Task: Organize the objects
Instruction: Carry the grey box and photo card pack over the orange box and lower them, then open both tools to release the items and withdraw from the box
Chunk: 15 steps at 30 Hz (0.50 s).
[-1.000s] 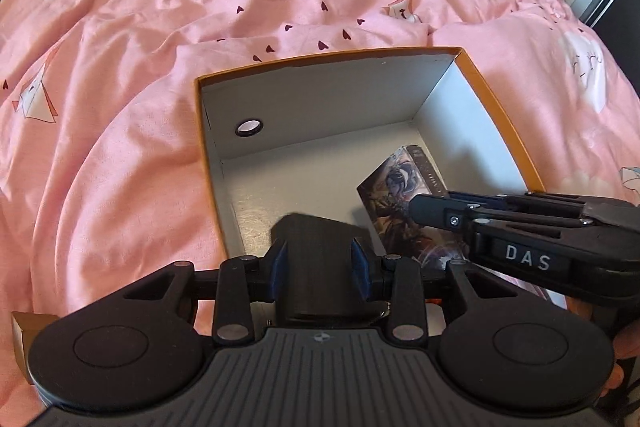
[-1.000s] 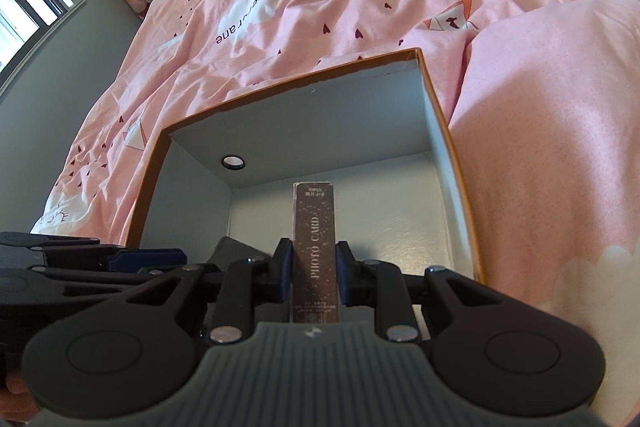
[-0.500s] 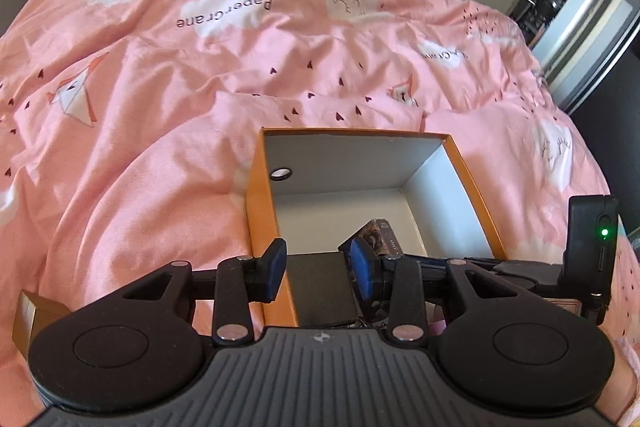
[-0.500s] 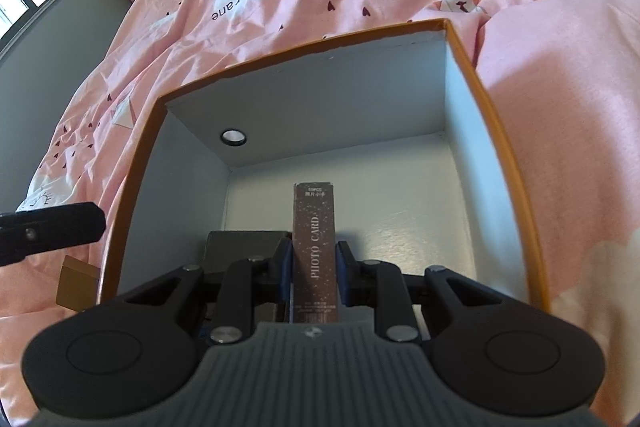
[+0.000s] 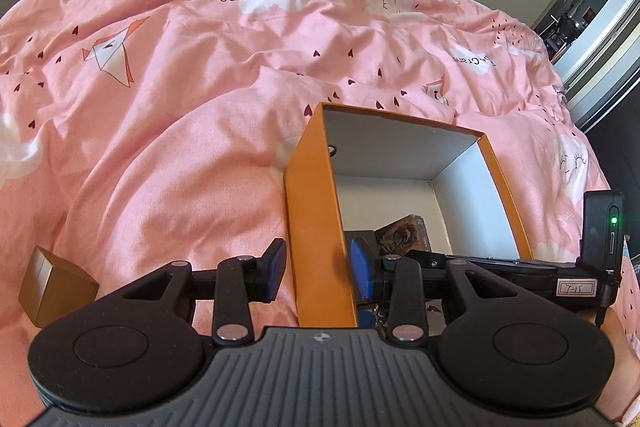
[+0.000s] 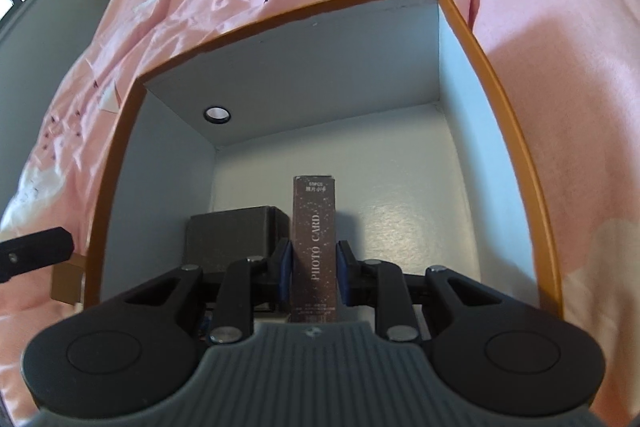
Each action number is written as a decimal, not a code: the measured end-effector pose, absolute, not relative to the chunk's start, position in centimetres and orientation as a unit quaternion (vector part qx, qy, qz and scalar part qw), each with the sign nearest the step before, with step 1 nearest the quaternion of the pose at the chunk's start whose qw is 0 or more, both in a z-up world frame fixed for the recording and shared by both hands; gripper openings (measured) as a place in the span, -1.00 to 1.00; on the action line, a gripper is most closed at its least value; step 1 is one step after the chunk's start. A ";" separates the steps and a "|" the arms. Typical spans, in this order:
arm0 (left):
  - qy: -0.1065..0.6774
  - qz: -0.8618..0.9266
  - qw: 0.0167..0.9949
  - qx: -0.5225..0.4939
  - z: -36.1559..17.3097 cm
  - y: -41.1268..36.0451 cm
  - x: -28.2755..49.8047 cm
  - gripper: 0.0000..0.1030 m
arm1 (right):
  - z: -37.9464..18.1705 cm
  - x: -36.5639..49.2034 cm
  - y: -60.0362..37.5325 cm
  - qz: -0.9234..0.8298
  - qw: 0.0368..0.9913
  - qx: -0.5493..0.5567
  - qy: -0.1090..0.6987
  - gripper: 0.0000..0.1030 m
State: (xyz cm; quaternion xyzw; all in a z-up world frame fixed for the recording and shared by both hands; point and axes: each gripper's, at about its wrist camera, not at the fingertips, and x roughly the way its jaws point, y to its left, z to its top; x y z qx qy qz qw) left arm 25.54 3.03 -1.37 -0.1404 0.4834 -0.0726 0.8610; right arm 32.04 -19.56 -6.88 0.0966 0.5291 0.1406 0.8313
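An orange box with a white inside lies on the pink bed. My right gripper is shut on a dark "PHOTO CARD" box and holds it upright low inside the orange box. A black box sits on the floor of the orange box just left of it. My left gripper is open and empty; its fingers straddle the orange box's left wall. The photo card box also shows in the left wrist view, with the right gripper reaching in.
A small gold-brown box lies on the duvet left of the orange box; it also shows in the right wrist view. The pink duvet is rumpled all around. A door and wardrobe stand at the far right.
My left gripper let go of the black box, pulled back out of the orange box and shifted left. My right gripper moved lower into the box with the photo card box.
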 end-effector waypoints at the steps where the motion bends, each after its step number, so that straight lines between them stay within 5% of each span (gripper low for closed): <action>1: 0.484 -0.074 0.861 -0.141 -1.4 3.0 25.5 -0.20 | -6.8 32.0 -19.4 0.139 0.833 0.087 0.529 -0.45; 15: 0.488 -0.067 0.859 -0.142 -2.0 3.5 25.0 -0.20 | -8.1 32.3 -18.4 0.121 0.823 -0.012 0.555 -0.11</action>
